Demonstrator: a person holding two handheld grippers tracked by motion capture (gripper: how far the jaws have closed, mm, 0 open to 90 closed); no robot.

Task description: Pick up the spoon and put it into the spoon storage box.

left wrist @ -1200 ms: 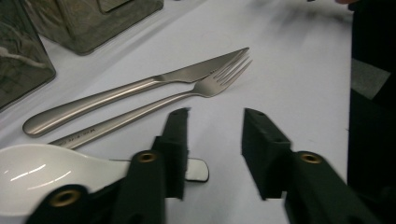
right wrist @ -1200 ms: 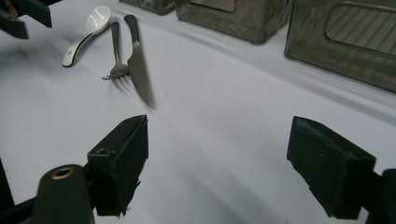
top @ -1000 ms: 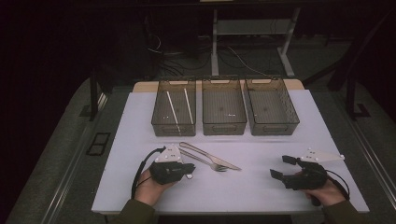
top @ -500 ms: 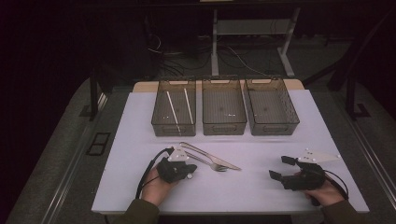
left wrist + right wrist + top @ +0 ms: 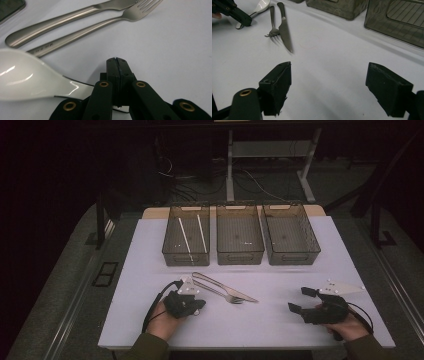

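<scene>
My left tool (image 5: 116,60) sits pinched together, gripping nothing, right beside the glossy white ceramic spoon (image 5: 27,75) near the table's (image 5: 280,320) front-left corner. Risk: closed like this, I'd only nudge the spoon into the steel fork (image 5: 105,23) and steel knife (image 5: 62,18). Right tool (image 5: 328,85) waits spread apart.
</scene>
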